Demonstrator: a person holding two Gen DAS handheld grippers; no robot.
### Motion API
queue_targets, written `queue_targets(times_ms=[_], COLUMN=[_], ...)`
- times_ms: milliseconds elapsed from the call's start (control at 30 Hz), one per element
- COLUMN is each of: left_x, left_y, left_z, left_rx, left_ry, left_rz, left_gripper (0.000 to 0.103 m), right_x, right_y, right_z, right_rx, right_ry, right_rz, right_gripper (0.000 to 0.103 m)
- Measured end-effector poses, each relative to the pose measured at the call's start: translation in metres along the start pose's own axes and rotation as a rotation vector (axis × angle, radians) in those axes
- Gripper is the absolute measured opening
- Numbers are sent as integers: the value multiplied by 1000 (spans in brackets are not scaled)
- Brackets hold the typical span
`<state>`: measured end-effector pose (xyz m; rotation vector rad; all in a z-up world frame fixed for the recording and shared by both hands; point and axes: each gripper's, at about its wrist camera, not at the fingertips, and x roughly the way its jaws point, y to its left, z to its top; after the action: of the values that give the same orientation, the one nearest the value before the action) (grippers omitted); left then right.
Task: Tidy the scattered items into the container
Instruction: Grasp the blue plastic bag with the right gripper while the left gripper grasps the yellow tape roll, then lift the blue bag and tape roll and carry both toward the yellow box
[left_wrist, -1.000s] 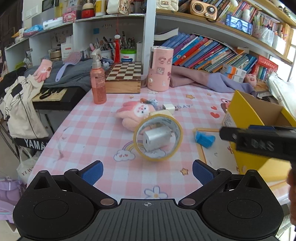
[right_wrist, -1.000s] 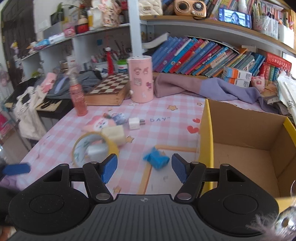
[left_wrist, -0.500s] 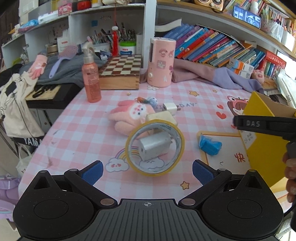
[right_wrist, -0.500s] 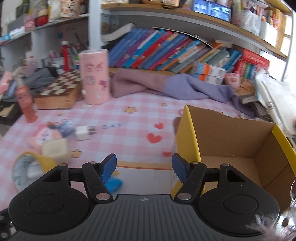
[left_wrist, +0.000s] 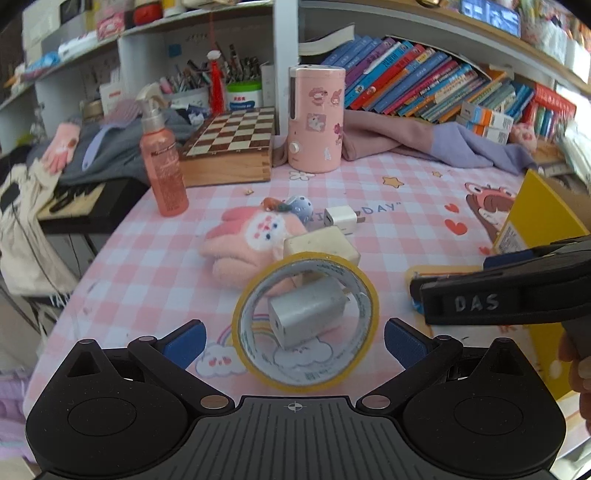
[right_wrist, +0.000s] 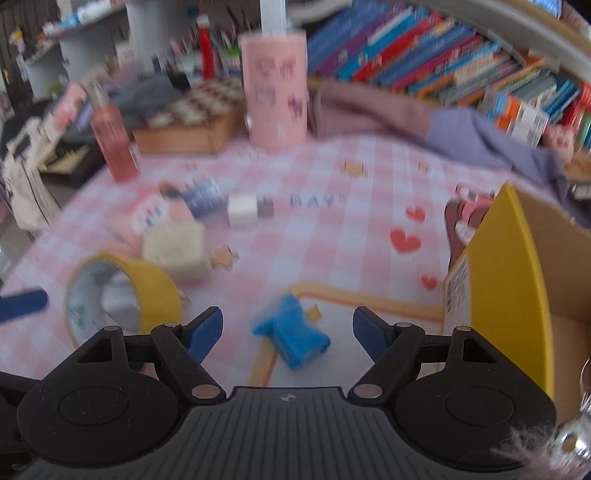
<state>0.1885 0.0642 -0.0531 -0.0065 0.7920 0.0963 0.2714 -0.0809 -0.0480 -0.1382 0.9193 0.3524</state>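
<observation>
We bring the right gripper (right_wrist: 288, 330) down over the small bright-blue plastic clip (right_wrist: 290, 332) lying on the pink checked tablecloth (right_wrist: 332, 236), its jaws opening with the clip between the blue pads but not yet touched. A second ago that clip lay farther ahead of narrower jaws; half a second ago the view had swung right onto the open yellow cardboard box (right_wrist: 517, 266), which now sits at the right edge, near the clip and with no scattered item visible inside. The swing back means the clip is, in our judgement, the first item lined up for the box.

Our left gripper (left_wrist: 293, 341) hangs with its jaws wide apart, gripping nothing, just short of the yellow roll of tape (left_wrist: 306, 321) standing on edge with a small silver metal block (left_wrist: 306, 312) inside its ring. The roll now looms larger and closer than a second ago. Beyond it lie the pink plush toy (left_wrist: 255, 236), a cream cube (left_wrist: 321, 245) and a white charger plug (left_wrist: 341, 219), all untouched. The right gripper's arm crosses the right of this view, lower than before.
</observation>
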Motion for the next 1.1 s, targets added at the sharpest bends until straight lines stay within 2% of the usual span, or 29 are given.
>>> queue_targets(times_ms=[133, 400, 467, 500, 533, 600, 667, 800, 1100], left_x=[13, 27, 28, 29, 29, 30, 30, 25, -11], left_y=[0, 0, -1, -1, -2, -2, -3, -5, 15], left_z=[2, 5, 5, 5, 5, 4, 3, 4, 7], left_rx=[9, 20, 28, 30, 32, 40, 51, 61, 0], left_ry=[32, 48, 45, 39, 34, 29, 31, 29, -37], left_rz=[-4, -16, -19, -20, -18, -18, -41, -35, -35], left_gripper=[103, 103, 103, 103, 102, 100, 90, 90, 90], right_x=[18, 36, 37, 36, 36, 35, 33, 24, -11], right_y=[-2, -6, -7, -8, -9, -11, -13, -13, -11], right_z=[0, 2, 2, 3, 4, 5, 6, 9, 9], right_rx=[-3, -15, -17, -18, -21, -21, -7, 2, 26], right_ry=[58, 109, 99, 92, 83, 78, 72, 33, -68], right_rz=[0, -8, -4, -3, -3, 3, 20, 34, 54], right_gripper=[75, 69, 63, 52, 46, 38, 35, 34, 33])
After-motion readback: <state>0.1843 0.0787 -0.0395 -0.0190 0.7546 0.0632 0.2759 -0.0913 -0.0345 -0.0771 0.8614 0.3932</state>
